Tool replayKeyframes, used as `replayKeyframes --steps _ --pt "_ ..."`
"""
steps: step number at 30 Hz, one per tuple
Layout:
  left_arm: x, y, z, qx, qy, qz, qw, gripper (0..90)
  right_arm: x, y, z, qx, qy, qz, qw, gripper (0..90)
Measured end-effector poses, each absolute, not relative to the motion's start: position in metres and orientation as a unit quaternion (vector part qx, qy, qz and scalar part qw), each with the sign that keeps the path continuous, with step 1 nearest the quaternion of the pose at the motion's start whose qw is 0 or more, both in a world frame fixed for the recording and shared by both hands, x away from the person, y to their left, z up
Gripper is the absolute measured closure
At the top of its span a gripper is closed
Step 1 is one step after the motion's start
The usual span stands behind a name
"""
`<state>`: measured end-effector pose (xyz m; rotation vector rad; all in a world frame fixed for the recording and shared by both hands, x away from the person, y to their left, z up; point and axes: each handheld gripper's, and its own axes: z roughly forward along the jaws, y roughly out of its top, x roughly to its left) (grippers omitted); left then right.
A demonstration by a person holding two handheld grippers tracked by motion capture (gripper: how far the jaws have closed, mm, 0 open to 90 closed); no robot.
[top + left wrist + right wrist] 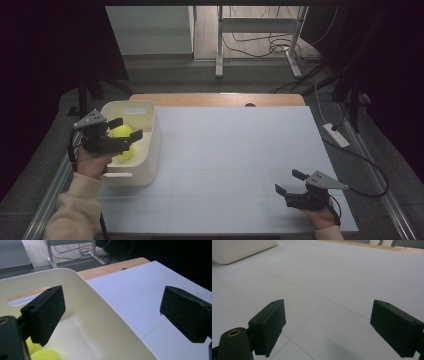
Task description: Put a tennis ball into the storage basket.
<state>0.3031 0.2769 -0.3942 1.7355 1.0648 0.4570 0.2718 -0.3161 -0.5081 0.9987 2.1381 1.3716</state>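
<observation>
- I am holding my left gripper (129, 129) over the cream-white bin (150, 145) that is sitting at the left edge of the white board (235, 150) on the table.
- Its jaws are standing spread wide with nothing between them; in the left gripper view one jaw is hanging over the inside of the bin and the other is out over the white board, so the bin's long wall (105, 315) is running through the gap without touching either pad.
- Two yellow-green tennis balls (123, 141) are lying inside the bin, touching each other, on its floor below my left gripper; in the left gripper view they are peeking out at the bottom left corner (46, 355), under the left jaw.
- The balls are lying free: neither pad is pressing on them.
- I am resting my right gripper (290, 182) low over the near right part of the white board, well apart from the bin.
- Its jaws are also standing spread, and in the right gripper view only bare board is lying between them; a corner of the bin (239, 250) is showing far off at the top left.
- My left sleeve (75, 210) is coming in from the bottom left, and my right hand (320, 217) is gripping its tool at the board's near edge.
</observation>
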Motion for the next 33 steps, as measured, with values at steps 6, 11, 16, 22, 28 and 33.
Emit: replayKeyframes --steps 6,11,16,22,28,33 --pt "0.295 0.266 -0.394 0.724 0.427 0.188 0.508 6.4 0.271 -0.315 -0.507 0.361 0.766 0.491 0.203 12.9" --pt "0.291 0.256 -0.394 0.73 0.414 0.183 0.513 6.2 0.271 -0.315 -0.507 0.361 0.766 0.491 0.204 12.8" --pt "0.285 0.246 -0.396 0.733 0.398 0.182 0.52 6.3 0.27 -0.316 -0.507 0.361 0.767 0.49 0.206 12.8" --pt "0.278 0.235 -0.399 0.736 0.376 0.182 0.532 7.0 0.269 -0.316 -0.506 0.362 0.766 0.49 0.207 12.8" --pt "0.272 0.223 -0.406 0.743 0.362 0.168 0.538 6.9 0.268 -0.316 -0.506 0.361 0.765 0.492 0.207 12.8" --pt "0.268 0.215 -0.411 0.751 0.352 0.157 0.536 6.8 0.268 -0.316 -0.506 0.362 0.765 0.491 0.207 12.8"
